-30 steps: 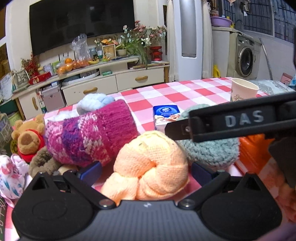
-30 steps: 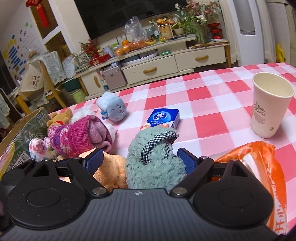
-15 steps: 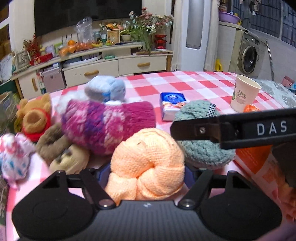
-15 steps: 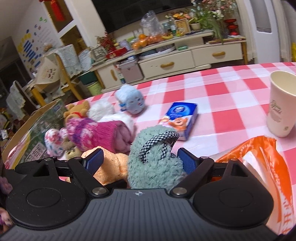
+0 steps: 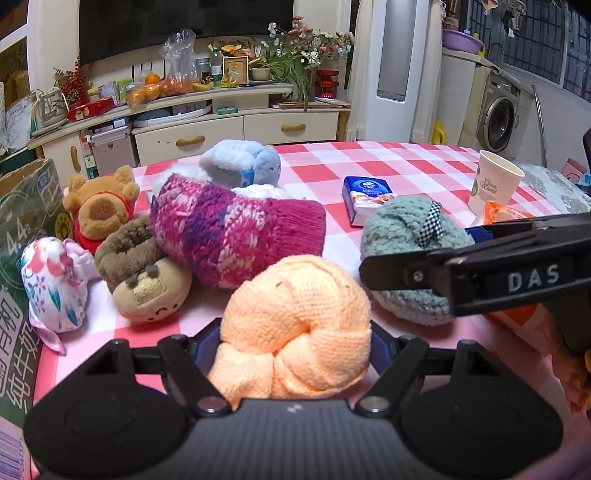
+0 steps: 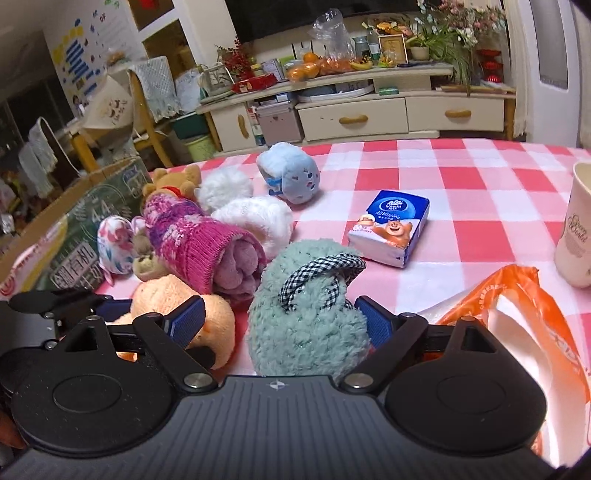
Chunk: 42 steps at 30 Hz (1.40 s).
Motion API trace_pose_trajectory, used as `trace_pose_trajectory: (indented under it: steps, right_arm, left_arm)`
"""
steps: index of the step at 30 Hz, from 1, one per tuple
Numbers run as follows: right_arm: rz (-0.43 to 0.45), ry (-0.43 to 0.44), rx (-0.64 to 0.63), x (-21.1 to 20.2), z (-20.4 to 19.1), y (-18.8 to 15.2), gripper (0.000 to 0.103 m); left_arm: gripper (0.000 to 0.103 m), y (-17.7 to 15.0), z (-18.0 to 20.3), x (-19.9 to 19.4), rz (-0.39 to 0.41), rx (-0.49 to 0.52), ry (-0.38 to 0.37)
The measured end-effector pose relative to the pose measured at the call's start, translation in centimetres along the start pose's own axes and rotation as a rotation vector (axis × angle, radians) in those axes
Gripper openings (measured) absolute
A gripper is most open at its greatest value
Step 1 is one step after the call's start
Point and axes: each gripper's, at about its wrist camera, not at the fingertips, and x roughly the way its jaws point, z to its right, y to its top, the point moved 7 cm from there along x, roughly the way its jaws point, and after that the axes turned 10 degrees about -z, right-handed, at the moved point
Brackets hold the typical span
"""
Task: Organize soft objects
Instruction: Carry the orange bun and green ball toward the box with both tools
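Left gripper point(image 5: 295, 345): fingers pressed against the orange knitted roll point(image 5: 295, 332), which sits at 12 o'clock. Right gripper point(image 6: 280, 319): fingers spread around the teal fuzzy pouch point(image 6: 308, 310), right pad touching, left clear; cardboard box point(image 6: 74, 221) lies toward 10 o'clock

This is a lived-in home, a living room opening onto a laundry corner. At the far wall a cream TV cabinet point(image 5: 207, 122) carries fruit, a framed picture and flowers point(image 5: 295, 48) beneath a dark television point(image 5: 184, 22). Far right stands a washing machine point(image 5: 496, 118). Nearest is a table with a red-checked cloth point(image 6: 461, 184).
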Motion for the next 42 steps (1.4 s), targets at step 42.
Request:
trace_pose_trajectory:
  steps: [42]
  right_arm:
    - [0.221,-0.021,0.11,-4.1,-1.9,2.4,0.071]
  left_arm:
    - [0.072,1.2,-3.5,-6.6,0.218,-0.057,-0.037]
